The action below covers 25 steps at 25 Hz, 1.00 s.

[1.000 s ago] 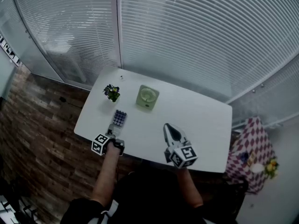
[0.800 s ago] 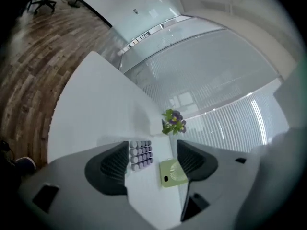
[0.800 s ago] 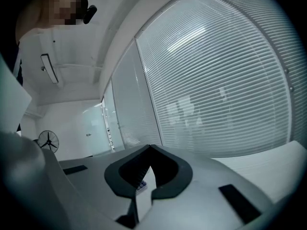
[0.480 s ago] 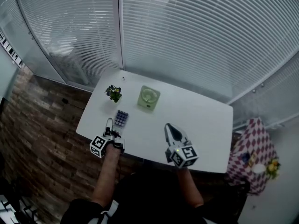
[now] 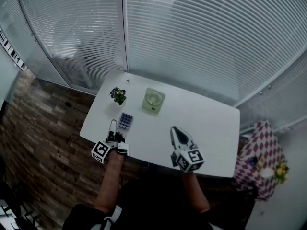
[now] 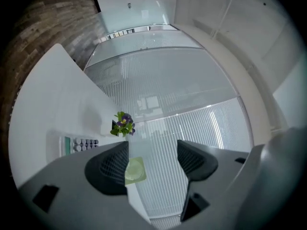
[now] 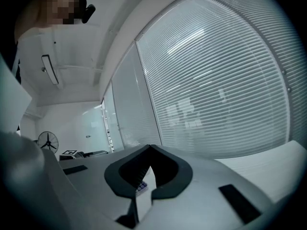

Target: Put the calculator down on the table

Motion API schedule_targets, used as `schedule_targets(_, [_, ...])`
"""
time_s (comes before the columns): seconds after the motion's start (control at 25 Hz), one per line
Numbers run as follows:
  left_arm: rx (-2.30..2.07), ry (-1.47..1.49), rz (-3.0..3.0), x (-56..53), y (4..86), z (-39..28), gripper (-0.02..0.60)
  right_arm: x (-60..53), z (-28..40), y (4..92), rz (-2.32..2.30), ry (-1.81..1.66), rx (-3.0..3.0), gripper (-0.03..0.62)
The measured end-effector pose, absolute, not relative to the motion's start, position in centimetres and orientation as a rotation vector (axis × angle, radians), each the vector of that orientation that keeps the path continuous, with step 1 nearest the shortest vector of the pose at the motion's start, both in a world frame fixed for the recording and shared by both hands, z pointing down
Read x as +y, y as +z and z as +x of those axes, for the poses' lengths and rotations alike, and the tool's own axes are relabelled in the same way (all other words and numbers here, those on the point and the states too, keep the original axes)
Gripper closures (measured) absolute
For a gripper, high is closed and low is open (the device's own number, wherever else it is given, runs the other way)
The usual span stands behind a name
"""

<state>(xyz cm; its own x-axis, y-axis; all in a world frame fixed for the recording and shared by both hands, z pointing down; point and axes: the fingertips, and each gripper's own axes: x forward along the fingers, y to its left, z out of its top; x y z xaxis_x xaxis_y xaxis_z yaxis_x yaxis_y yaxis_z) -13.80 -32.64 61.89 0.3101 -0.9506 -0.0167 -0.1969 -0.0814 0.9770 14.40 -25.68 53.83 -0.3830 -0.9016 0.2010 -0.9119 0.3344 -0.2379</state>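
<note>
The calculator [image 5: 125,121] lies flat on the white table [image 5: 206,123], with rows of purple keys and a small display. In the left gripper view the calculator [image 6: 79,144] sits to the left of the jaws. My left gripper [image 5: 114,130] hovers just short of the calculator, near the table's front left edge. It [image 6: 152,150] is open with nothing between the jaws. My right gripper [image 5: 174,130] is over the middle front of the table. It [image 7: 150,148] is shut and empty; a few calculator keys [image 7: 141,186] show through the gap below its tips.
A small potted plant [image 5: 118,95] with purple flowers stands at the table's back left. A pale green square object [image 5: 153,101] lies to its right. Window blinds rise behind the table. A brick floor lies to the left, and a checked cloth [image 5: 256,152] at the far right.
My left gripper has drawn back from the calculator toward the table's front edge. The calculator stays lying on the table. The right gripper has hardly moved.
</note>
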Motion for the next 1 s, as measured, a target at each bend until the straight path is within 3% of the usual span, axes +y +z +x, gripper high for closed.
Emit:
schedule_targets(0.48, [-1.037, -0.952, 1.620, -31.5, 57.6, -13.2, 0.287, -25.3, 14.1, 52.9, 1.725, 0.470, -2.545, 0.589])
schedule_targets(1.0, [-1.458, -0.259, 2.497, -29.1, 51.0, -10.3, 0.287, -24.7, 13.9, 53.2, 1.728, 0.484, -2.549, 0.589])
